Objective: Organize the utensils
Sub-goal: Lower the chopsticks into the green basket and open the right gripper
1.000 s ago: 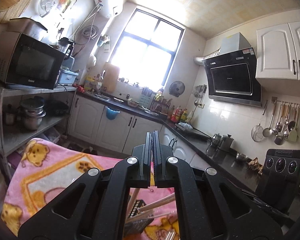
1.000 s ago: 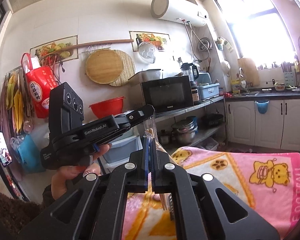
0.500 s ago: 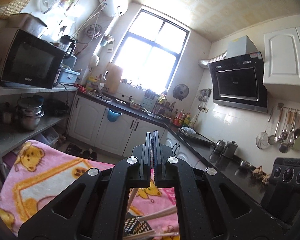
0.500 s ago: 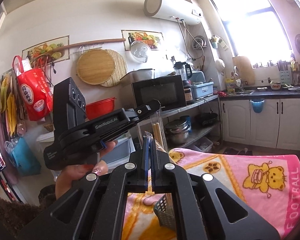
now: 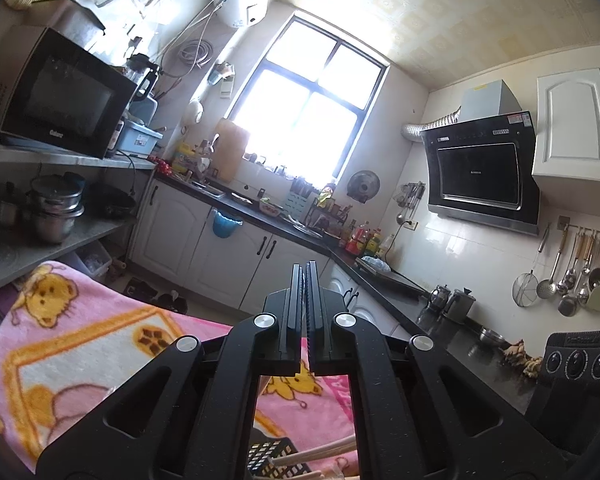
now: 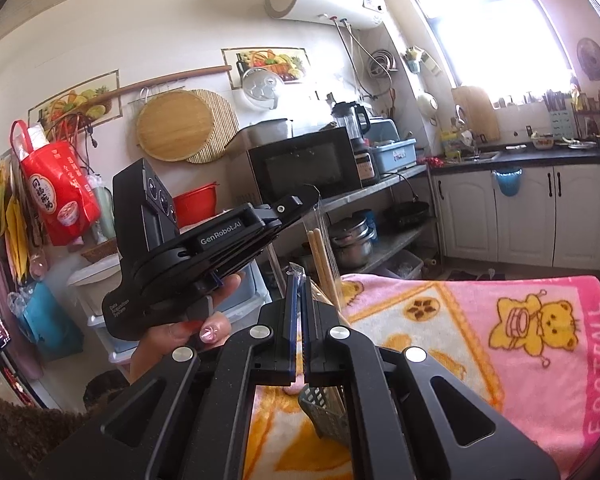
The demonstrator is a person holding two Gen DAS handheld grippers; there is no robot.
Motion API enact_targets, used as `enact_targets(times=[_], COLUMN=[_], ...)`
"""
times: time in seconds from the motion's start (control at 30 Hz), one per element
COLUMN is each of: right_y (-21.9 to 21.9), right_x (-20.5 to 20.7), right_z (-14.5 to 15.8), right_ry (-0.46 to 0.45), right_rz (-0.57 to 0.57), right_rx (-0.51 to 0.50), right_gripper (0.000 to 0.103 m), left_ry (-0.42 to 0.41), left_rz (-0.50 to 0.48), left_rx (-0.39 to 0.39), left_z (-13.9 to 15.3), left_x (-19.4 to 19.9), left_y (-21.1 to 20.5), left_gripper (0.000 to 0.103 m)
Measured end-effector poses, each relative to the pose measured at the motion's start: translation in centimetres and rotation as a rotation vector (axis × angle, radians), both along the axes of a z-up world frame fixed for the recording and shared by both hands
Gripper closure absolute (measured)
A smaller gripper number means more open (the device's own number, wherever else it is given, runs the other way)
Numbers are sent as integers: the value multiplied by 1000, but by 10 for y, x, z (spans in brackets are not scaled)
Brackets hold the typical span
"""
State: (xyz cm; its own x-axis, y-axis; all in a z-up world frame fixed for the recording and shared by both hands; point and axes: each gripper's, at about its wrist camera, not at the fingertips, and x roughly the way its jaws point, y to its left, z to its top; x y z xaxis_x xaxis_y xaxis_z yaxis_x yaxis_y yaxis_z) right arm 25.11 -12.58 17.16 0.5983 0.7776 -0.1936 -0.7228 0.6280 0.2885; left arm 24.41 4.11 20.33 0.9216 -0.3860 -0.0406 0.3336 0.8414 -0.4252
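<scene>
In the left wrist view the left tongs sit at the centre of the frame with their two black jaws pressed together; whether anything thin is pinched at their tip cannot be told from this view. Below them, at the bottom centre, a dark mesh utensil basket lies on a pink blanket printed with yellow bears, which covers the table. Pale wooden chopsticks slant across the basket's mouth toward the lower right. In the lower right corner the black body of the other tool shows, with three round dials.

In the right wrist view the right tongs are also shut, with a blue strip along the inner face of one jaw. A crinkled clear plastic sleeve rises from just behind their tip to the tip of the left tongs, which reach in from the left at mid-height. The sleeve holds the chopsticks, whose pale round ends stand up beside the right jaw. Both tongs look closed on the sleeve's edges, though the contact points are hard to make out. The person's hand grips the left tool from beneath, a painted thumbnail showing. The basket lies tilted on the blanket just below the right tongs, seen through the gap in their frame
</scene>
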Motion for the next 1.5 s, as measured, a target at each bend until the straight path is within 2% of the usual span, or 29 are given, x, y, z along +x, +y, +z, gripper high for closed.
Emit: enact_targets(times=[0.2, 0.47, 0.77, 1.5], right_y=[-3, -6, -8, -23], right_x=[5, 10, 19, 16], right_z=[-12, -29, -51, -74], right_ry=[33, 80, 140, 125], right_rz=[-9, -19, -46, -230], right_rx=[-1, -6, -41, -191], right_gripper=[101, 101, 101, 99], left_ry=[8, 65, 122, 216], left_rz=[-19, -35, -33, -15], left_rx=[-1, 17, 68, 122], left_z=[-10, -32, -57, -85], left_x=[5, 14, 18, 5], left_y=[-5, -14, -21, -22], left_gripper=[103, 103, 103, 103])
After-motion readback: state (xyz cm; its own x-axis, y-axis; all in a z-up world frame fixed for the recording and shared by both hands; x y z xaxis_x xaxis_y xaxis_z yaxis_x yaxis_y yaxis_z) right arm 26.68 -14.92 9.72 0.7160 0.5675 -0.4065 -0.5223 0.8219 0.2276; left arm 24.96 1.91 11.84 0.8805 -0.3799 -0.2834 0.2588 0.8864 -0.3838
